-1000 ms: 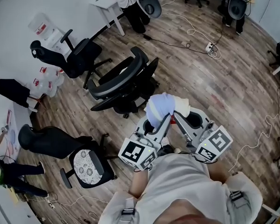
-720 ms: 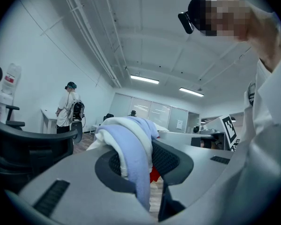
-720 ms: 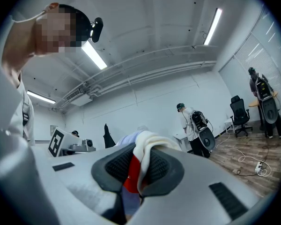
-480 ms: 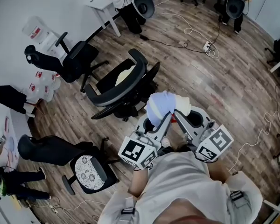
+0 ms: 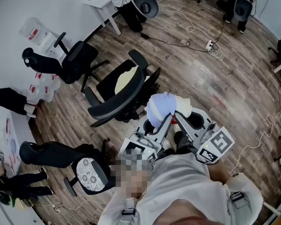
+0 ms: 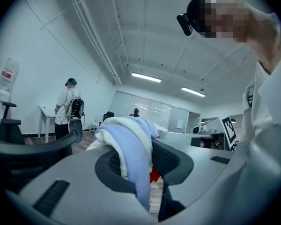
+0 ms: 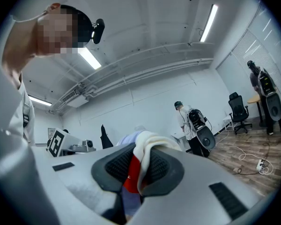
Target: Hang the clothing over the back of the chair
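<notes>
1. Left gripper (image 6: 141, 162): jaws narrowed and clamped on the clothing (image 6: 129, 142), with a light-blue fold hanging down through them.
2. Right gripper (image 7: 138, 168): jaws nearly together and pinching the same garment, with a cream fold over the top and a red patch showing between the pads.
3. The clothing is in the air between the two grippers, just in front of the person's chest. It touches no furniture.
4. It is a bunched lump of cream, white and pale blue. In the head view its longer side runs sideways from one gripper to the other. The loose end droops down, and I can't make out a collar or a hem.
5. Both grippers point level, angled in towards each other and meeting at the bundle.
6. Chair (image 5: 124, 93): black mesh office chair, up and left of the bundle and near it but apart. Its curved backrest is on the person's side, and a cream cushion (image 5: 125, 77) lies on the seat beyond.
7. Wood floor (image 5: 234, 78) all around.
8. Further out: a second black chair (image 5: 68, 60) by the wall, and a power strip (image 5: 209, 45) with cables on the floor.
9. Far end: a person (image 6: 68, 104) stands at a white desk.
</notes>
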Tool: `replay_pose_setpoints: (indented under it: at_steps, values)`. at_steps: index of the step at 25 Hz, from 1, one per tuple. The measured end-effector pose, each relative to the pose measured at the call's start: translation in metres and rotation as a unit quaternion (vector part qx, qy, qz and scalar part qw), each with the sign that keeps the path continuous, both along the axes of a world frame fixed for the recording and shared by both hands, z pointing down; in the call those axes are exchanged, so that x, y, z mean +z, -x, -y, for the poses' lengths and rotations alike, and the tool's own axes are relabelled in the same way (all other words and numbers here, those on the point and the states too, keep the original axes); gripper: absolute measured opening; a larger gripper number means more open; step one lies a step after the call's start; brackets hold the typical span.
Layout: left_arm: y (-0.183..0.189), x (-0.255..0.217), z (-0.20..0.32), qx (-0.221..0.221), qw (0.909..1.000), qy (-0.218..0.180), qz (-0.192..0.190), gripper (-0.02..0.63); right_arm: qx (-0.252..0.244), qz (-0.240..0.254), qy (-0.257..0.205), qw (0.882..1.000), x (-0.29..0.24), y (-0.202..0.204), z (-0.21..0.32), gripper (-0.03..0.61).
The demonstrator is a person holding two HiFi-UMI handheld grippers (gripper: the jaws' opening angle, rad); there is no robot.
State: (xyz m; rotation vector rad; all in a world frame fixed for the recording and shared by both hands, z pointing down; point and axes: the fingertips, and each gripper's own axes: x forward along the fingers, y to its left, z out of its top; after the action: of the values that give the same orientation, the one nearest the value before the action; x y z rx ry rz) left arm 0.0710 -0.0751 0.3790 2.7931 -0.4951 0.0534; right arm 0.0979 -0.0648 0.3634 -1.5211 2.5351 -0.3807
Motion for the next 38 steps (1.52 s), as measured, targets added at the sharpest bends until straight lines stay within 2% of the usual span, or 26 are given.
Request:
replay_pose_setpoints:
  at_steps: [6,21,30,38]
  values:
    - [-0.034,-0.001,0.032,-0.016,0.9998,-0.005,0.006,0.107,-0.023,0.008,-0.002,1.000,-0.001,-0.035,0.034,0.052]
    - [-0.085,-0.002,0.099,-0.074,0.9966,-0.013,0.035,0.106,-0.081,0.028,-0.013,0.996,0.001,-0.088,0.103,0.052]
    - [-0.093,-0.014,0.120,-0.099,0.9935,-0.023,0.051,0.107,-0.107,0.037,-0.023,0.993,-0.010,-0.096,0.126,0.052]
    - [-0.094,-0.018,0.138,-0.092,0.9937,-0.028,0.057,0.107,-0.092,0.032,-0.031,0.995,-0.015,-0.097,0.143,0.052]
